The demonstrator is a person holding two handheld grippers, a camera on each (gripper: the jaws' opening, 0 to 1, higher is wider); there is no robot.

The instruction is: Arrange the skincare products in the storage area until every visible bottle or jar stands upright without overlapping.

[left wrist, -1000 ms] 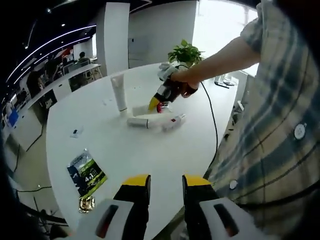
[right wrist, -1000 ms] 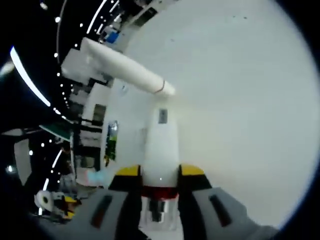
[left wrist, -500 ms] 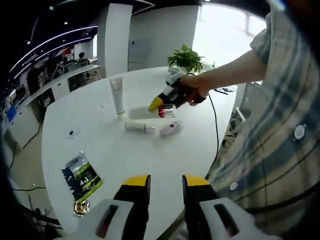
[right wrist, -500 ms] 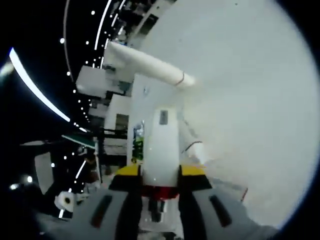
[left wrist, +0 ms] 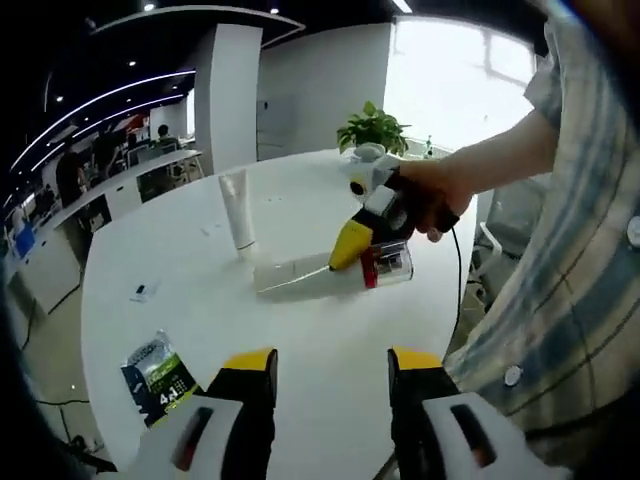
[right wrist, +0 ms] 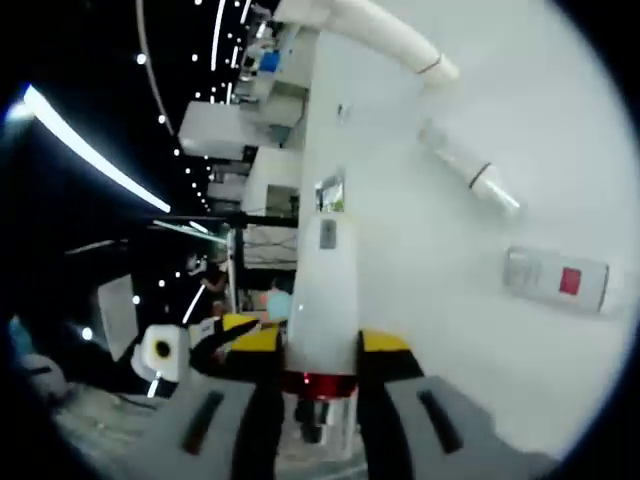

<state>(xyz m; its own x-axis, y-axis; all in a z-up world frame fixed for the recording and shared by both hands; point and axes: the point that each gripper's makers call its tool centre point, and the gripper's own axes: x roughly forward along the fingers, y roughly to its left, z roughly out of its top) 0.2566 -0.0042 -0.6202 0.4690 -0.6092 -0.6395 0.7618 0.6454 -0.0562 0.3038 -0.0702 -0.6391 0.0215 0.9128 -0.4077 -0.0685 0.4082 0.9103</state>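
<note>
A round white worktop [left wrist: 200, 300] carries the skincare things. A person in a plaid shirt [left wrist: 570, 300] stands at its edge. A potted plant [left wrist: 372, 127] sits at the far side.

On the worktop, a white tube [left wrist: 237, 208] stands upright on its cap. In the right gripper view the same tube [right wrist: 370, 25] shows near the top, with two more products lying on their sides on the surface: a small white bottle [right wrist: 468, 172] with a dark band, and a white bottle with a red label [right wrist: 556, 279], well apart from each other. A green packet [left wrist: 158, 370] lies flat near the worktop's near edge, and a small card [left wrist: 143, 292] lies further in.

The right hand-held gripper [left wrist: 368, 262], held in a hand [left wrist: 430, 195], is closed on the red-capped end of a long white bottle [left wrist: 295, 272], which it holds lying level just above the worktop, beside the upright tube. From its own camera, that bottle [right wrist: 322, 290] runs straight out between the two yellow-tipped jaws, which press it on both sides.

The left hand-held gripper [left wrist: 330, 372] hangs over the near edge of the worktop with its jaws spread apart and nothing between them.
</note>
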